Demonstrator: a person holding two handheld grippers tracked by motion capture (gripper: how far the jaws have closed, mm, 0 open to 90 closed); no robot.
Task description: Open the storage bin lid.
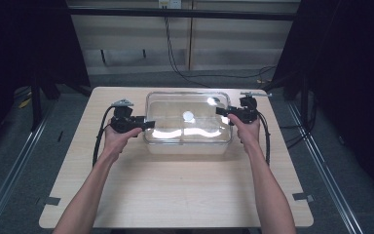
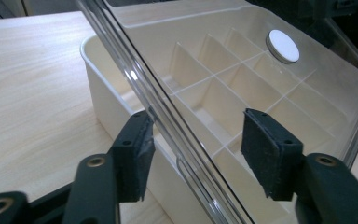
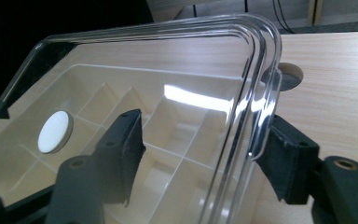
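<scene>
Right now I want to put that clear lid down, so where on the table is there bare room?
The widest free patch is the near half of the light wooden table, between the cream divided box and the near edge, flanked by the forearms. Narrow strips run outside the left gripper and right gripper. The middle is crowded: box, clear plastic lid, both grippers.

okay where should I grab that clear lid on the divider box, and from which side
Take the clear lid by its short end rims, one from each side. Its broad top is flat and smooth, with nothing to pinch, while the rims overhang the cream divider box. The left hand-held gripper and right hand-held gripper already straddle those end rims, jaws open, one above and one below the edge.
</scene>
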